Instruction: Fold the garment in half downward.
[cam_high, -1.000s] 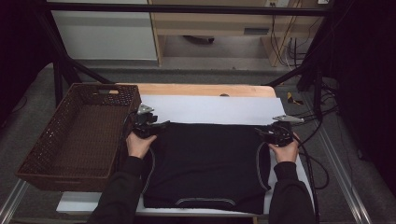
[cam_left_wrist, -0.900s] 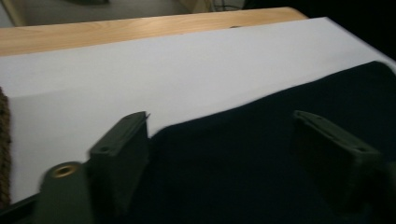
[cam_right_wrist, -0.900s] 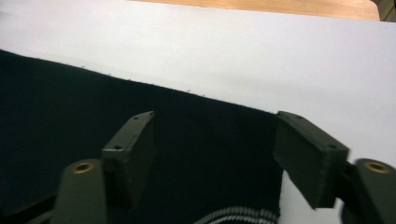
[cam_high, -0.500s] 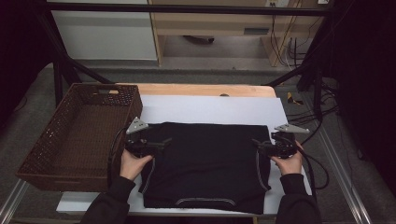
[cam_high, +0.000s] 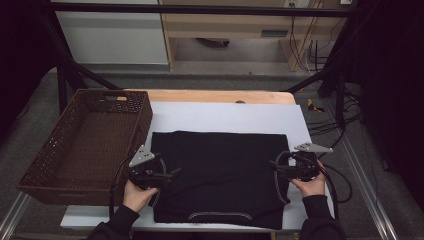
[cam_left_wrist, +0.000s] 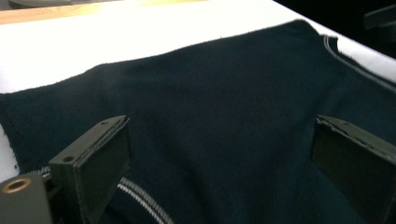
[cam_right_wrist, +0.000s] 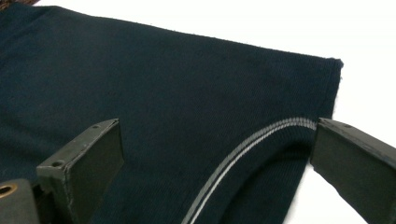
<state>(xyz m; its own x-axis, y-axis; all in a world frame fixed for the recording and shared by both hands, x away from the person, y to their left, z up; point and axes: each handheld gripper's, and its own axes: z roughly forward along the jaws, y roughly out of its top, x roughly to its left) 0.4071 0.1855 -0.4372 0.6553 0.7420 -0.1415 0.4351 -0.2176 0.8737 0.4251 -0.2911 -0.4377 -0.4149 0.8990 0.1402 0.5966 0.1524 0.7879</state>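
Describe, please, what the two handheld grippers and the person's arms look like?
Each gripper, left gripper and right gripper, is a black body topped by a grey three-cornered plate, with a black cable looping from it. In the gripper views the jaws are flat, dark, rectangular blocks with small screw holes; a brass-coloured ring sits at the base. The person wears dark long sleeves.

A dark navy, nearly black knit garment (cam_high: 220, 175) lies folded flat into a rough rectangle across the middle of the white surface (cam_high: 225, 117), reaching its near edge. A thin pale stripe trims its ribbed bands at both side edges and the near edge.
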